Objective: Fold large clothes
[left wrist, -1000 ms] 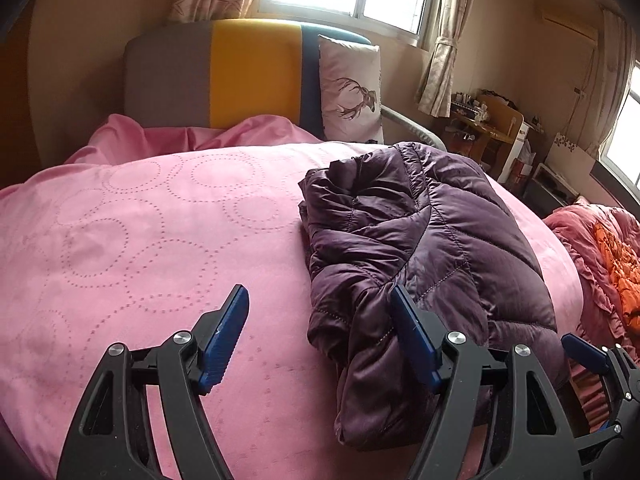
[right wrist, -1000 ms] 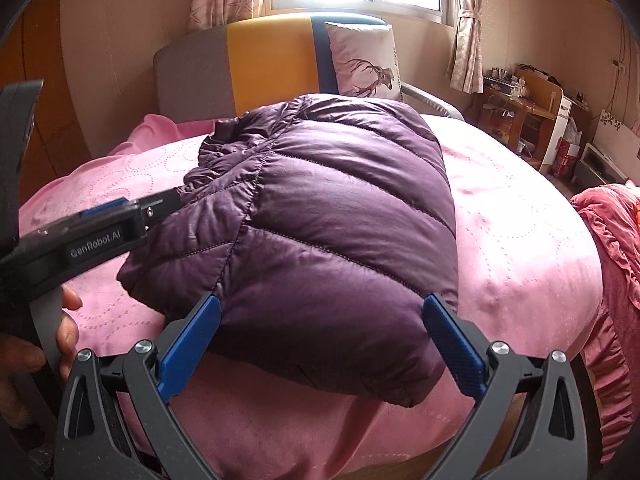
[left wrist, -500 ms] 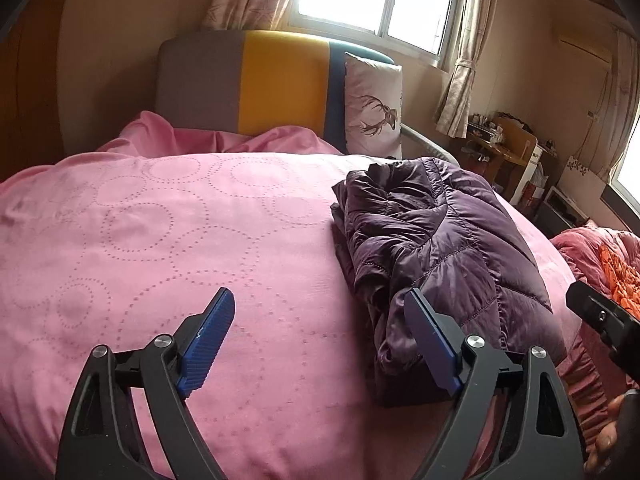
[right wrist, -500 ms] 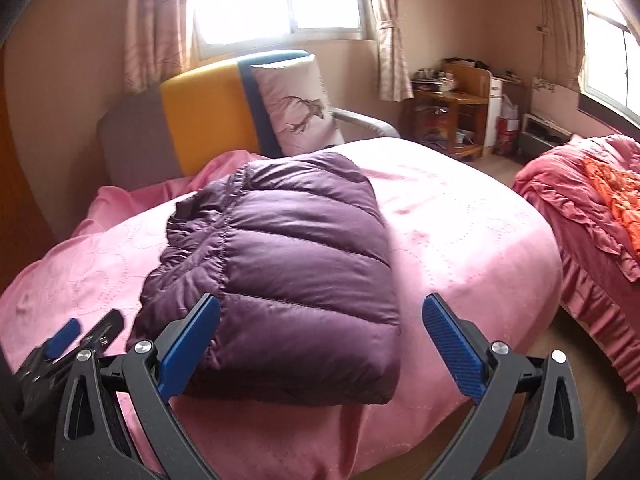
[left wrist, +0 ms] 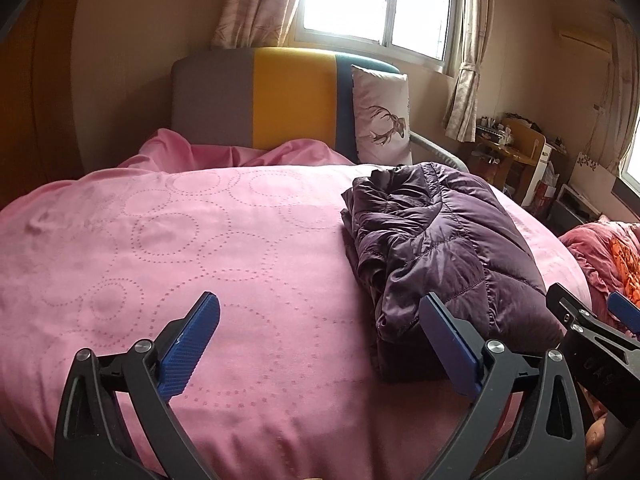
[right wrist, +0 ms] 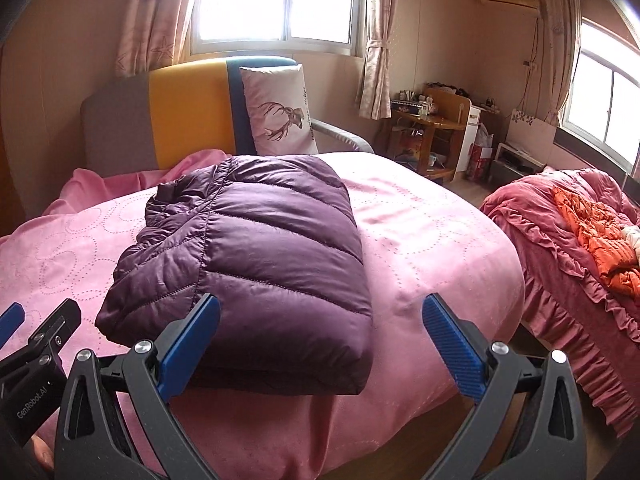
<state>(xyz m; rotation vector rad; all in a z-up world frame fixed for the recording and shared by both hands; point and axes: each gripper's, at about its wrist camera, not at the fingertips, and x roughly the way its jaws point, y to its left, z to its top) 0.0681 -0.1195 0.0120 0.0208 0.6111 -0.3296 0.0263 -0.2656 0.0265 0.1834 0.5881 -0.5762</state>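
A purple quilted down jacket (right wrist: 256, 248) lies folded into a compact bundle on the pink bed cover (right wrist: 432, 240). In the left wrist view the jacket (left wrist: 444, 240) sits at the right side of the bed. My left gripper (left wrist: 320, 344) is open and empty, held back from the bed's near edge, left of the jacket. My right gripper (right wrist: 320, 344) is open and empty, held off the bed's near edge in front of the jacket. Each gripper shows at the edge of the other's view.
A grey, yellow and blue headboard (left wrist: 272, 100) and a deer-print pillow (left wrist: 382, 116) stand at the far end. A second bed with red ruffled covers and an orange garment (right wrist: 592, 232) is to the right. A wooden desk (right wrist: 432, 128) stands by the wall.
Both grippers have pulled back and up from the folded jacket, so it looks smaller and farther. The jacket has stayed folded on the bed.
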